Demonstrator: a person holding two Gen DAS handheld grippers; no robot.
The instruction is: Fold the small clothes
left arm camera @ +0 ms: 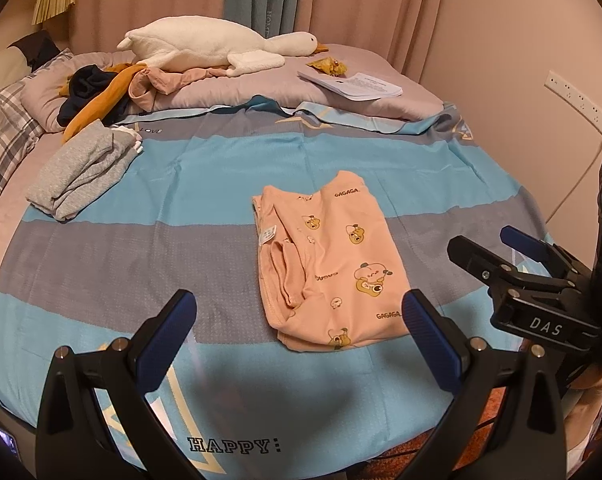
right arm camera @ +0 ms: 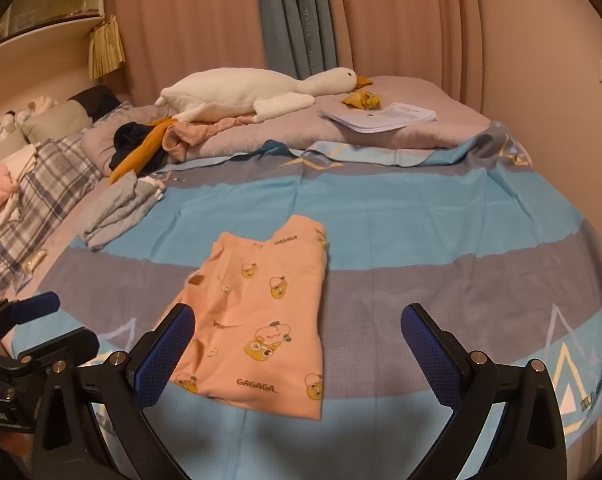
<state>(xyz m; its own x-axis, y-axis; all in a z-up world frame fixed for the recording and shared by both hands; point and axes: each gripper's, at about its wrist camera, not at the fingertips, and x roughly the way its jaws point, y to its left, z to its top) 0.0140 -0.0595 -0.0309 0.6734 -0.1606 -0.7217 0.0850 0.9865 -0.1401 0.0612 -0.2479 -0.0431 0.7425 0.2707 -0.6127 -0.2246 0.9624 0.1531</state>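
A pink child's shirt printed with cartoon ducks and "GAGAGA" lies folded lengthwise on the blue and grey striped bedsheet; it also shows in the right wrist view. My left gripper is open and empty, hovering above the shirt's near edge. My right gripper is open and empty, just right of the shirt's near end, and shows at the right of the left wrist view. The left gripper shows at the left edge of the right wrist view.
A folded grey garment lies at the left of the sheet. A heap of unfolded clothes, a white plush goose and a stack of papers lie on the quilt behind. Plaid pillows are at left, a wall at right.
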